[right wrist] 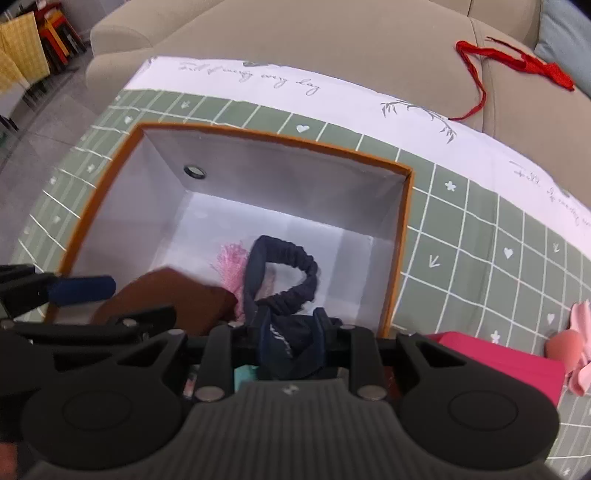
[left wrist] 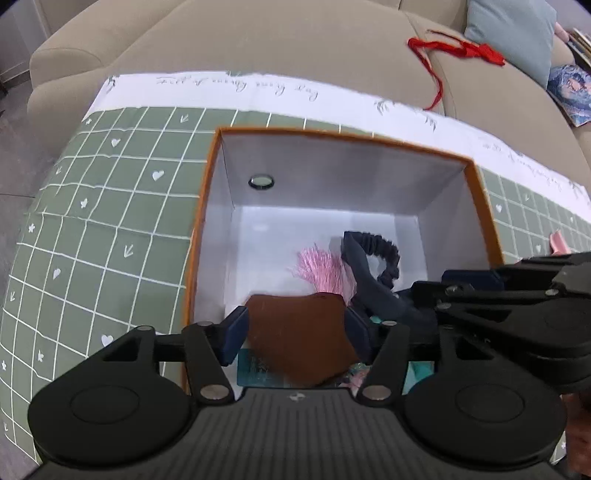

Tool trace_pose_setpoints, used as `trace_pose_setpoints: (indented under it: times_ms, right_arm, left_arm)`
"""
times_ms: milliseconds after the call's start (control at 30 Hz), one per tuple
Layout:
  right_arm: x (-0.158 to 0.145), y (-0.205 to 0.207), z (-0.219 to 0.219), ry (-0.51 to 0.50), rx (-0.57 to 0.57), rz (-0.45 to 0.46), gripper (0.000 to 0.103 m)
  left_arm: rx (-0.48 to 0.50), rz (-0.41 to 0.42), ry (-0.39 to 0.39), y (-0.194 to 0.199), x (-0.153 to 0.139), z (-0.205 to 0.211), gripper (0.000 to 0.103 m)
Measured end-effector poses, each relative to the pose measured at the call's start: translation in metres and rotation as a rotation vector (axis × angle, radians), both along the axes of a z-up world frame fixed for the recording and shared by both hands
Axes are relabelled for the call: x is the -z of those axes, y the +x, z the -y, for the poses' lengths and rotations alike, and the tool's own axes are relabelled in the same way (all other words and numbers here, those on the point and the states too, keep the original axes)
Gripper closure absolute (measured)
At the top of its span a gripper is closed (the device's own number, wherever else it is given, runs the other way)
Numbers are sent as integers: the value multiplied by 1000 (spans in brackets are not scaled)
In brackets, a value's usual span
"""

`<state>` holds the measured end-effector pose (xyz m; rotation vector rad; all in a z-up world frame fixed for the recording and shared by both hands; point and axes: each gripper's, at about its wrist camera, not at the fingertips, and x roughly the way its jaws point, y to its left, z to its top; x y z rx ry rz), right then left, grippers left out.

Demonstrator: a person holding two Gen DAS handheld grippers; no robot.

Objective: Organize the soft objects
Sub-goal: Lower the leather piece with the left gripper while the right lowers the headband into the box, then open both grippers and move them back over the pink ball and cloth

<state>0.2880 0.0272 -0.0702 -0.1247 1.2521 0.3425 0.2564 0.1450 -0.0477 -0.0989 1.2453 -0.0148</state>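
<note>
Brown soft fabric piece [left wrist: 299, 332], matte and felt-like with a rounded lower edge, sits in the near part of the orange-rimmed cardboard box with white inside walls [left wrist: 207, 206]. We see it between the left gripper [left wrist: 297, 330] pads; the jaws stand wide, and from this angle we cannot tell whether the blue pads just touch the cloth edges or stand clear of them.

Navy elastic headband with a ruched, scrunchie-like section [right wrist: 284, 295] loops up from the box floor. Its flat band part runs down between the right gripper [right wrist: 290, 332] fingers; those jaws are narrow, with the band between them, but we cannot tell if the pads press on it. Small white lettering on the band, too small to read.

Pink thread tassel [left wrist: 325, 269] lies behind the brown piece, beside the headband. Teal items show under the brown fabric; details unclear.

One inside wall of the box has a round metal-ringed hole [left wrist: 261, 181].

Box stands on a sage-green grid tablecloth with white hearts, arrows and stars [left wrist: 110, 221]. Its white border has script reading "Full of energy every day" [right wrist: 249, 79] and grey bamboo sprigs.

Outside the box on the right: a magenta flat block [right wrist: 506, 365] and pale pink soft pieces [right wrist: 576, 347]. Beyond, a beige sofa [left wrist: 277, 40] with a red ribbon [left wrist: 458, 50] and a light blue cushion [left wrist: 513, 33].
</note>
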Motion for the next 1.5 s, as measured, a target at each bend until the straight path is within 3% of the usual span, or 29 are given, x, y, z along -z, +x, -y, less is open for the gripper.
trace_pose_setpoints:
  times_ms: [133,300,533,767,1000,1133,1367,1500]
  right_arm:
    - [-8,0,7,31,4,8,79]
    - [-18,-1,12,55,-2,13,53]
    - [-33,-6,19,122,-27,31,37]
    - [-40,-20,11,74,-66,71,37]
    - [-55,-25,12,103,-51,105,37]
    - [-76,-29,21,92,4,217,37]
    - [-112,-30,62,114,61,319,37]
    - [-123,-30,113,102,145,356,37]
  left_arm:
    - [10,-1,-45,-3,-13,-2,29]
    - [48,46,-24,-10,-34,-1,24]
    - [49,91,-52,-19,-57,-2,20]
    - [44,107,-22,-24,-70,-3,19]
    - [37,134,-25,-31,-86,-2,19]
    - [16,170,-21,-29,-101,6,19]
    - [86,234,-13,-22,-126,60,19]
    - [152,237,-29,-12,-128,102,19]
